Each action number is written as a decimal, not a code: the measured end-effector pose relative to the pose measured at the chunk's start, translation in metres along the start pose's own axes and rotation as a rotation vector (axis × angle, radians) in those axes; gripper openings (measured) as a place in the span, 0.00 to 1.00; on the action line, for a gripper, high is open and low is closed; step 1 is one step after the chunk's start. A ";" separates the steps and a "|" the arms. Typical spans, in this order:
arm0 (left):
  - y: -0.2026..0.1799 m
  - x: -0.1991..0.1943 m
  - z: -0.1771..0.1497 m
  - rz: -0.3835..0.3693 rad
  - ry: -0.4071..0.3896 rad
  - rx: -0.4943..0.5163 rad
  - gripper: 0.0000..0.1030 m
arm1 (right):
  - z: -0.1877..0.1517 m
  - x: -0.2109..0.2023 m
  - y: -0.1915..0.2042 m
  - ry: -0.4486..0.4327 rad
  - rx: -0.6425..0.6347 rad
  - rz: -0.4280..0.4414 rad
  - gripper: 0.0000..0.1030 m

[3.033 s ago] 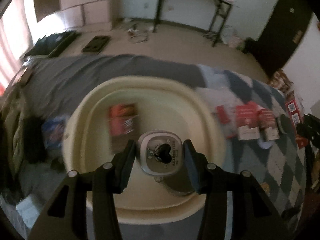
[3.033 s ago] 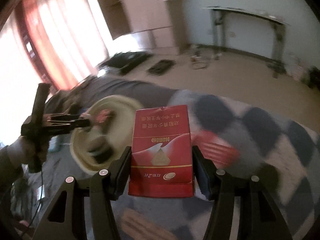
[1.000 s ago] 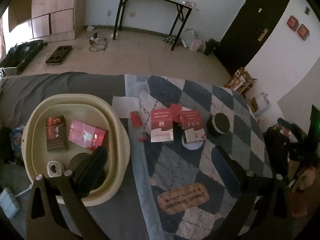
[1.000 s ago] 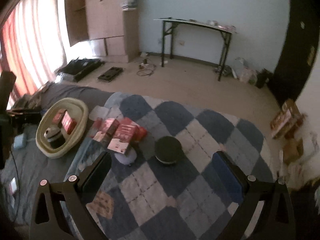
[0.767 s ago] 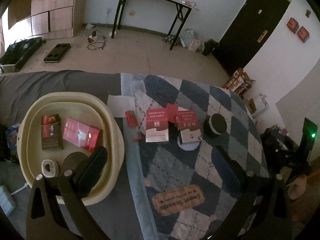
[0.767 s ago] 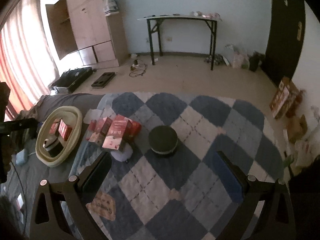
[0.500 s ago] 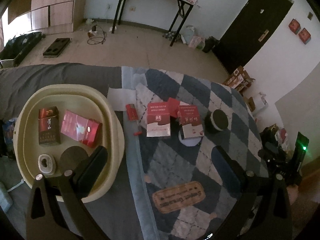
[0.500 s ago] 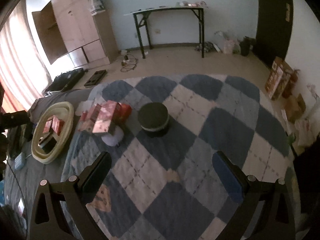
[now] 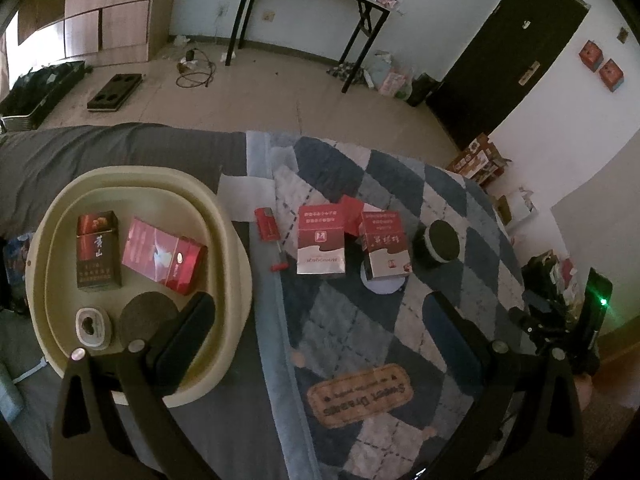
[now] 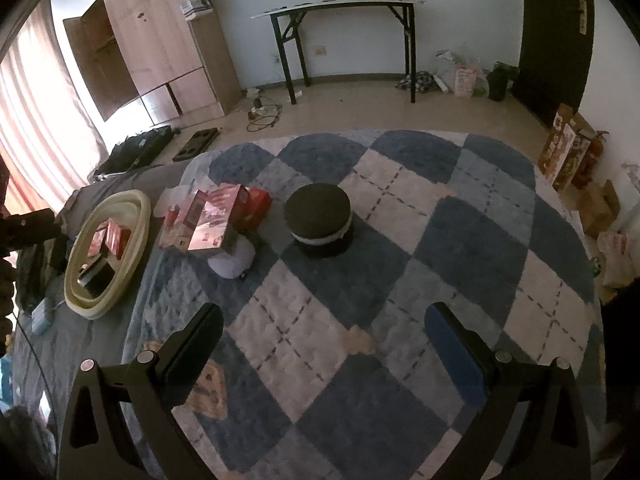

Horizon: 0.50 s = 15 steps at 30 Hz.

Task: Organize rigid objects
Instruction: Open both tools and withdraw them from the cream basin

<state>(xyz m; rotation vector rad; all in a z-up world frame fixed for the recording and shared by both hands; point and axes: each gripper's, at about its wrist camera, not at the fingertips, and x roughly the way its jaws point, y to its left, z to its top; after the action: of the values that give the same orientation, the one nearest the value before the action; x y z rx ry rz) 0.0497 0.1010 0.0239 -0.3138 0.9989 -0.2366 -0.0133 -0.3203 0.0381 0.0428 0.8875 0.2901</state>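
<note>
Grippers, left (image 9: 318, 320) and right (image 10: 324, 330), both hover high over the bed with jaws wide apart and empty. Ahead of the right one stands a squat round black tin with a pale band (image 10: 319, 219), likely light, stiff and smooth; best pinched across its sides. Farther left, the cream oval plastic basin (image 9: 236, 240) holds boxes.

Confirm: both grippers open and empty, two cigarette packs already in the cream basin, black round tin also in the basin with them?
Not quite. The black round tin stands on the checked blanket, outside the cream basin, as the right wrist view shows. The rest holds: left gripper and right gripper are open and empty, and two cigarette packs lie in the basin.
</note>
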 end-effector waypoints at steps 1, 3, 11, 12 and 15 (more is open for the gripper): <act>0.000 0.000 0.000 0.001 0.001 -0.001 1.00 | 0.000 0.000 0.000 0.001 -0.001 0.001 1.00; -0.001 0.000 0.000 0.000 0.001 -0.001 1.00 | -0.001 0.000 0.000 0.004 -0.003 0.001 1.00; -0.005 -0.004 0.002 -0.005 0.000 0.003 1.00 | -0.001 0.001 -0.004 0.019 0.029 0.008 1.00; -0.006 -0.004 0.002 -0.006 0.000 0.004 1.00 | -0.001 0.001 -0.004 0.019 0.029 0.008 1.00; -0.007 -0.004 0.001 -0.007 0.001 0.002 1.00 | -0.001 0.001 -0.004 0.022 0.029 0.010 1.00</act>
<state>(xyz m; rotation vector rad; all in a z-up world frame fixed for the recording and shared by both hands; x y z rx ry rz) 0.0483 0.0965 0.0303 -0.3155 0.9982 -0.2446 -0.0127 -0.3237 0.0357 0.0709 0.9132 0.2871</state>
